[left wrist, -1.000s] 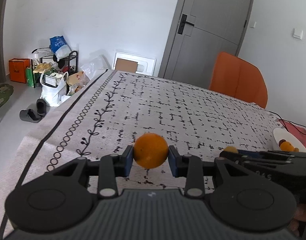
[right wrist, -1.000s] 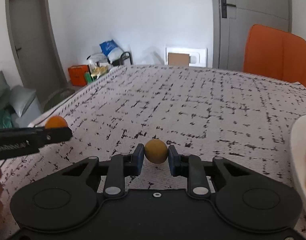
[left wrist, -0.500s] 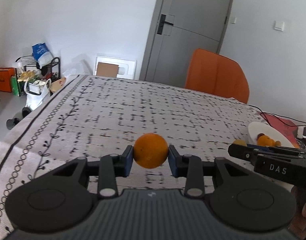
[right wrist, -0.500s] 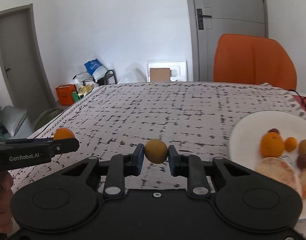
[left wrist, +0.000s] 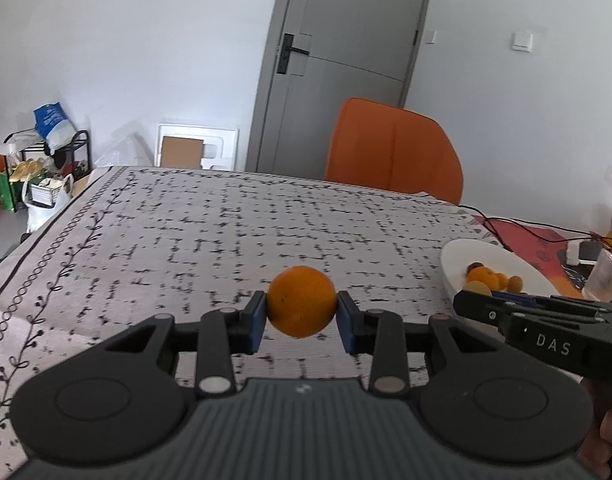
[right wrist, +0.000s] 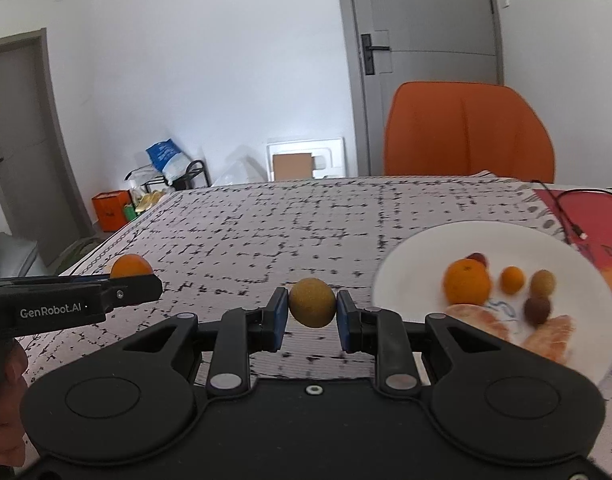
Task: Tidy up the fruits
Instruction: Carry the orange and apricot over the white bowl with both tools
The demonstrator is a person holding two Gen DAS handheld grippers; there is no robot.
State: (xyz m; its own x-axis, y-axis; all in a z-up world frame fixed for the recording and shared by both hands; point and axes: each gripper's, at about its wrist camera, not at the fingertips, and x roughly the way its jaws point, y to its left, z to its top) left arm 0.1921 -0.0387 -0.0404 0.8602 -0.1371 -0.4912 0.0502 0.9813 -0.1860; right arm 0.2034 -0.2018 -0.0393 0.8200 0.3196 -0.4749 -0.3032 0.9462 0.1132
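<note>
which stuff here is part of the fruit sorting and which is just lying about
Part of the job:
- orange in the left gripper
- yellow-brown fruit in the right gripper
- white plate with fruit already on it

Just lying about:
- orange chair
- black cable
- plastic cup
- bags and rack on the floor

Matt woven tablecloth (left wrist: 233,224); glossy white plate (right wrist: 418,256).

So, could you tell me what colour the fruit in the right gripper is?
Dull yellowish-brown fruit, seen best in the right wrist view.
</note>
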